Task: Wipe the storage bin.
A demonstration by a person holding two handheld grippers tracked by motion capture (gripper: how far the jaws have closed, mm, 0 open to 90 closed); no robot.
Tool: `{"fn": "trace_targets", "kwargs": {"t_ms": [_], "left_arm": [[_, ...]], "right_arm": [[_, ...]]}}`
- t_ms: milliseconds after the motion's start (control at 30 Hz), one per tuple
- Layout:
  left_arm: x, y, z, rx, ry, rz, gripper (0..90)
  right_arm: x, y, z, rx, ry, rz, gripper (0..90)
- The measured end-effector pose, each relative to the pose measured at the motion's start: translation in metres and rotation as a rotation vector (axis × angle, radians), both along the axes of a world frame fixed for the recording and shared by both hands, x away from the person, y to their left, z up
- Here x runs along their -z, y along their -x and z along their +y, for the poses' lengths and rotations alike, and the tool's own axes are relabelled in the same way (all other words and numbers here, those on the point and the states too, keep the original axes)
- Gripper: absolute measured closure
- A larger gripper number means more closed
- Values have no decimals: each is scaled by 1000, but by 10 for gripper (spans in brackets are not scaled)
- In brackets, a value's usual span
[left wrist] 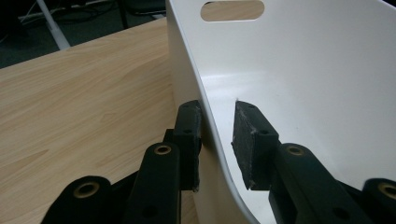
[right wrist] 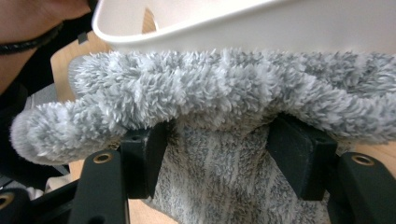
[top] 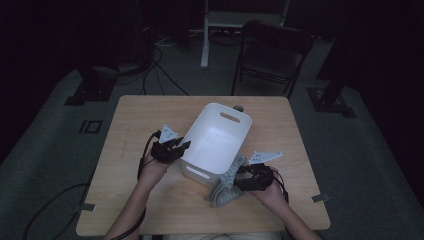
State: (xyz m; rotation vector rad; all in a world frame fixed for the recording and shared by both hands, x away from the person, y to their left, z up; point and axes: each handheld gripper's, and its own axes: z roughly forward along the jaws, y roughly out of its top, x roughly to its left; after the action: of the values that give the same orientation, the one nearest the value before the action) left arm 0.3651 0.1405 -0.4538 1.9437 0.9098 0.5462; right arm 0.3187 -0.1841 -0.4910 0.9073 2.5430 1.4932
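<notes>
A white bin sits tilted near the middle of the wooden worktop, its open mouth turned toward the person and a slot handle showing in its far wall. The left claw meets the bin's left rim; in the left gripper view it straddles that wall, one pad outside and one inside, the outer pad against the plastic and the inner one just beside it, so it pinches the bin's edge. A grey fluffy cloth lies bunched on the worktop at the bin's near right corner, touching the bin's side. The right claw is at that cloth. In the right gripper view the jaws stand partly spread with the cloth filling the gap between them, and a thick roll of it lies across the top of both pads; whether the pads press on the fabric I cannot tell. The bin's rim runs just above the cloth in that view, touching it. Both forearms come in from the near edge, one on each side of the bin. Beyond the worktop a dark folding chair stands on the grey floor.
</notes>
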Motion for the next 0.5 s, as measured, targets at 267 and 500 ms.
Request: {"fn": "trace_targets", "kwargs": {"t_ms": [267,500], "left_arm": [[0,0,-1,-3,-5,2,718],[0,1,-1,-1,-5,-1,709]], "right_arm": [[10,-6,0,-19,21,19,374],[24,-14,2,-35,83,72,372]]}}
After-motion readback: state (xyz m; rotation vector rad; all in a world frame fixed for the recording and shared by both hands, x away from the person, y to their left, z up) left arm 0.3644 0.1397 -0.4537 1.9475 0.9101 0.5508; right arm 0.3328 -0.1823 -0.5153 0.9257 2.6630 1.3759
